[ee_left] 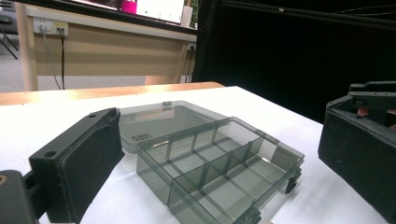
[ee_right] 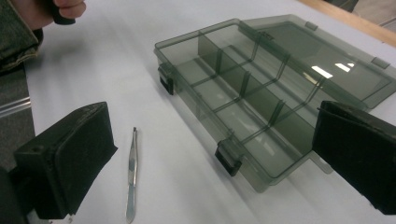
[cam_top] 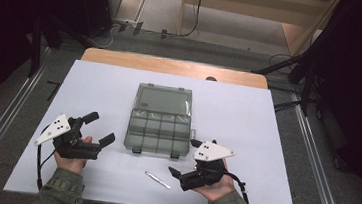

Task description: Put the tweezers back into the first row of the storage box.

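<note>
I see left gripper (cam_top: 100, 128) low on table (cam_top: 267, 120), jaws wide, holding nothing. Right gripper (cam_top: 183, 157) also low, jaws wide, holding nothing. Open box (cam_top: 161, 121) lies between both grippers, a bit farther out. Tweezers (cam_top: 157, 179) lie flat just beside right gripper, near box front.
</note>
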`<action>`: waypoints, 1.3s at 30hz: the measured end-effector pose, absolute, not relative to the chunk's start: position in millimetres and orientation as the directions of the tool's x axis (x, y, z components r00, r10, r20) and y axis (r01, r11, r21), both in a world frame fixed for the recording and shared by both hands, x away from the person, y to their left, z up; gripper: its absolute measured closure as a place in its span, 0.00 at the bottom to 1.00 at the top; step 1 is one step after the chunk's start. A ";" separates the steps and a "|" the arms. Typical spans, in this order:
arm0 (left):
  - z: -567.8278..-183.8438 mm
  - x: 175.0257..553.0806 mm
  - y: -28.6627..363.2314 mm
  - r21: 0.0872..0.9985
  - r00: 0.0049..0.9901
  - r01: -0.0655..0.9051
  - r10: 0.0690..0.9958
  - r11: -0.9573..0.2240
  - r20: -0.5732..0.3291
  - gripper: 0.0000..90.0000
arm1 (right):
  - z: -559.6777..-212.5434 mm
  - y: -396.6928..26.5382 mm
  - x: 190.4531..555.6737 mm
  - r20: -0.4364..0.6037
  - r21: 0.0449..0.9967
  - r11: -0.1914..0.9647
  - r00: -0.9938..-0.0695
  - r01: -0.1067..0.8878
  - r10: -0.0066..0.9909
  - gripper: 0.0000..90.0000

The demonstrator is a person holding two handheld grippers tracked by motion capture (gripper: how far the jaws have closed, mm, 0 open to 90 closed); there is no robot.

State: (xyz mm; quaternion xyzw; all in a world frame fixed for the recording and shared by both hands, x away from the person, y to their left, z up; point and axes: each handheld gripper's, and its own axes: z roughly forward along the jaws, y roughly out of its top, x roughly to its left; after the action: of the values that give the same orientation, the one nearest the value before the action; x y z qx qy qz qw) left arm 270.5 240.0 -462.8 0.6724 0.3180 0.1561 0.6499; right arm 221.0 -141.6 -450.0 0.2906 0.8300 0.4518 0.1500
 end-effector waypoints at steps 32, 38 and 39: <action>-463.2 270.3 239.6 0.974 0.752 0.224 0.628 0.039 -0.198 0.00 | -467.6 -87.2 232.7 0.055 0.577 0.677 -0.849 0.457 0.526 0.00; -463.3 270.2 239.1 0.973 0.752 0.226 0.628 0.039 -0.200 0.00 | -473.3 -76.7 233.3 0.030 0.514 0.724 -0.853 0.460 0.521 0.00; -463.3 270.2 239.1 0.973 0.752 0.226 0.628 0.039 -0.200 0.00 | -473.9 -75.1 233.2 0.025 0.500 0.736 -0.858 0.455 0.514 0.00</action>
State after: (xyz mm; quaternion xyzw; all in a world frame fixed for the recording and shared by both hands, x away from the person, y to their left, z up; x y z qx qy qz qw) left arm 270.2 239.1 -463.3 0.6754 0.3162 0.1554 0.6478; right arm 233.2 -75.1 -473.9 0.2605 0.9300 0.2528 0.0575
